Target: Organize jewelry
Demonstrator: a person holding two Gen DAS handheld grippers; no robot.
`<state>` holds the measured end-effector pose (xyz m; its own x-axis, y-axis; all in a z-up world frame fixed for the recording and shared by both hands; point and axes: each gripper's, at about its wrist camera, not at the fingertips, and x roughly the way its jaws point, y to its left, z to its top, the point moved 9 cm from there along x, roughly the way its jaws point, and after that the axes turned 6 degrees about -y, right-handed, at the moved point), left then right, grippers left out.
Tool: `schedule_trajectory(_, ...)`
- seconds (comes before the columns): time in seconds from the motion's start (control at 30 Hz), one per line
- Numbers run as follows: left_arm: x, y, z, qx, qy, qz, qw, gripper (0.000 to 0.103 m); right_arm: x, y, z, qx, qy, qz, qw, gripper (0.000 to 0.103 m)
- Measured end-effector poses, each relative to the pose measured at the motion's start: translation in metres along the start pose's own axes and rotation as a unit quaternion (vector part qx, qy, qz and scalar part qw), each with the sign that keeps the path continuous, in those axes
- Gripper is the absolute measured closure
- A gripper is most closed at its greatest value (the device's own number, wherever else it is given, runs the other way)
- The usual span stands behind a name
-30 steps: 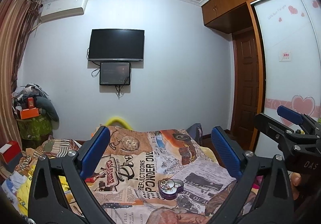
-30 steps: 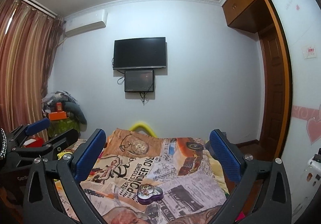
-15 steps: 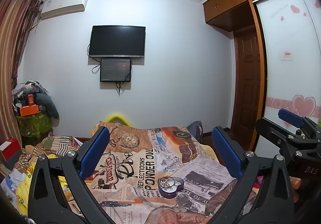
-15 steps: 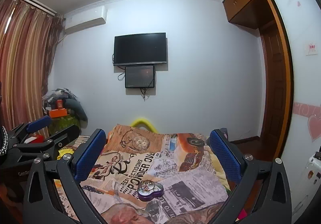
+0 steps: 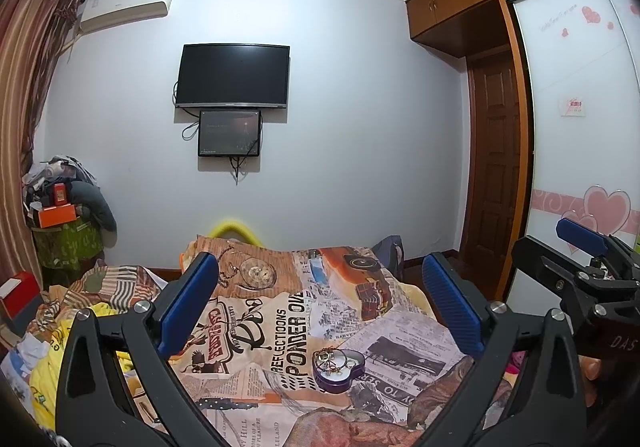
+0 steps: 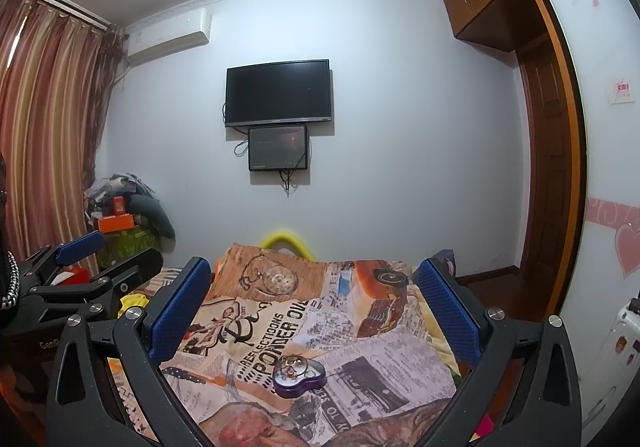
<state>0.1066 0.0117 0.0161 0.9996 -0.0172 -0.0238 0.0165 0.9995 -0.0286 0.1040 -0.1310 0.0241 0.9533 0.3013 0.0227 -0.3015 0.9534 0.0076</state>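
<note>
Left gripper (image 5: 320, 303) jaws spread wide, nothing held; right gripper (image 6: 314, 307) same, wide and empty. Both above the near end of the bed. Purple heart-shaped tin (image 5: 339, 365) sits open on the newspaper-print bedspread (image 5: 280, 311), between and just beyond both sets of fingers, jewelry (image 6: 295, 363) piled inside, pieces too small to tell apart. Far wall: TV (image 5: 233, 75), smaller screen below it.

We see a pale wall (image 5: 360, 107) carrying a dark television (image 5: 233, 75), an air conditioner (image 5: 126, 5) above striped curtains (image 6: 48, 127), and a wooden wardrobe (image 5: 460, 7) beside the door (image 5: 496, 167).
</note>
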Motion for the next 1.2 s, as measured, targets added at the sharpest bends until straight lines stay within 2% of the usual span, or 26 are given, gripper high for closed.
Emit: schedule_trajectory(1.2,0.0042,0.0019,-0.0050,-0.009,0.010,-0.009,0.9999,0.001,0.0014,0.0010,-0.0037,0.004,0.008,0.000,1.000,0.000)
